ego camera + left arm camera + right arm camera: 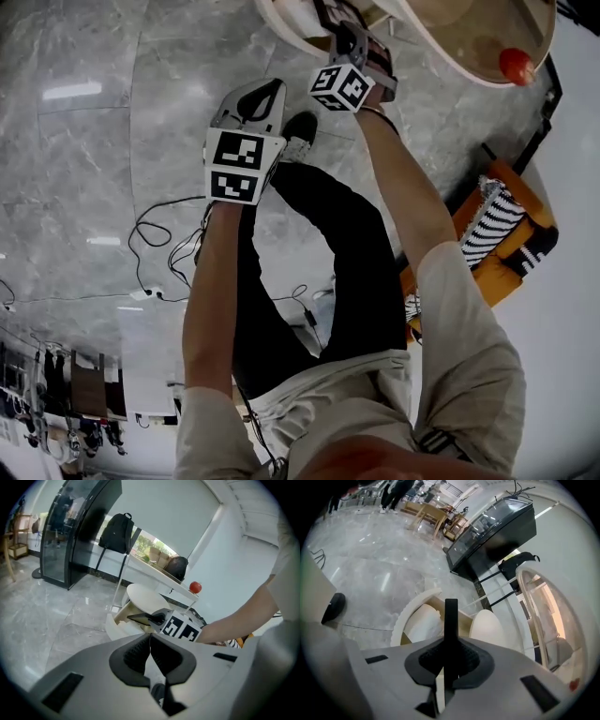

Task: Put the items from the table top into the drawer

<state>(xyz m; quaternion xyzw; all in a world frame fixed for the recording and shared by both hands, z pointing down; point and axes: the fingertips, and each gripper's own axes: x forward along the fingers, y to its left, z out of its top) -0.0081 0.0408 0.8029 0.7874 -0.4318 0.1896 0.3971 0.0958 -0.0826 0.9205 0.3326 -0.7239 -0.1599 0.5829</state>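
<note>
From where I stand, both tools hang low beside the round worktop (459, 28), each clenched on nothing. The left hand-held gripper (150, 641) has its pads pressed together, and so does the right hand-held gripper (451, 606). The red round item (517, 66) sits on the worktop near its edge, well apart from both. Under the worktop the drawer (404, 613) stands open. The reach looks like the next step. Spread the right jaws early, take the item from its sides so it cannot roll off the worktop, and squeeze gently.
</note>
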